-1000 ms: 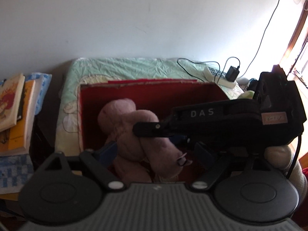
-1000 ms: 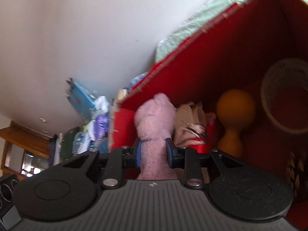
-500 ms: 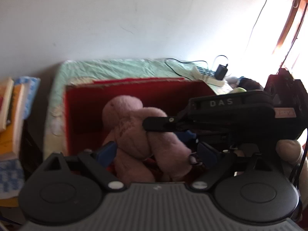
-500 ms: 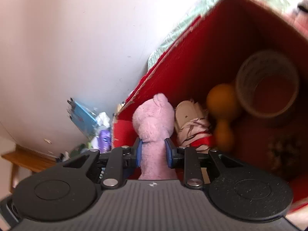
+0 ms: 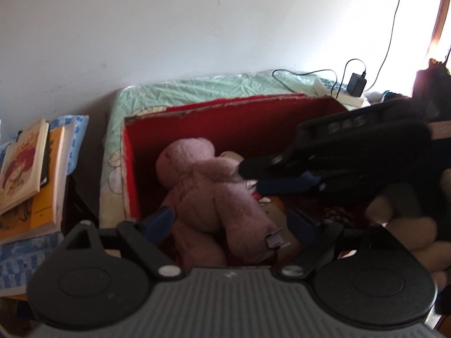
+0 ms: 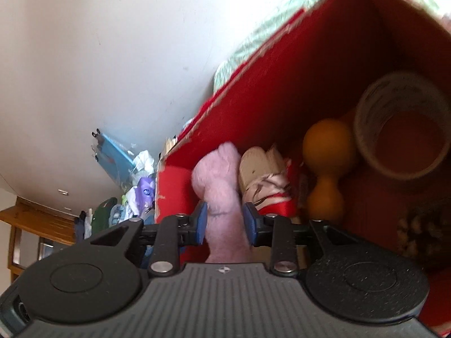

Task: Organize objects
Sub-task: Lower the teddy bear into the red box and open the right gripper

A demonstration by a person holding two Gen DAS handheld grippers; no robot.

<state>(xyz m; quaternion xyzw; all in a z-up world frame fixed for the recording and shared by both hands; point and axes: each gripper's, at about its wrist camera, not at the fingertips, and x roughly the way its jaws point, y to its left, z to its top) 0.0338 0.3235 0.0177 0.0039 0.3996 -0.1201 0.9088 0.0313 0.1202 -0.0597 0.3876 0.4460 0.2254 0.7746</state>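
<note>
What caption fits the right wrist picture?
Right tongs clamp a pink plush toy inside the red box.

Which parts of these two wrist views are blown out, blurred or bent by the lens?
Left wrist view: window light at the upper right is blown out; the right claw entering from the right is motion-blurred. Right wrist view: soft all over, the tape roll and pine cone smeared; the red box rim bows with fisheye distortion.
</note>
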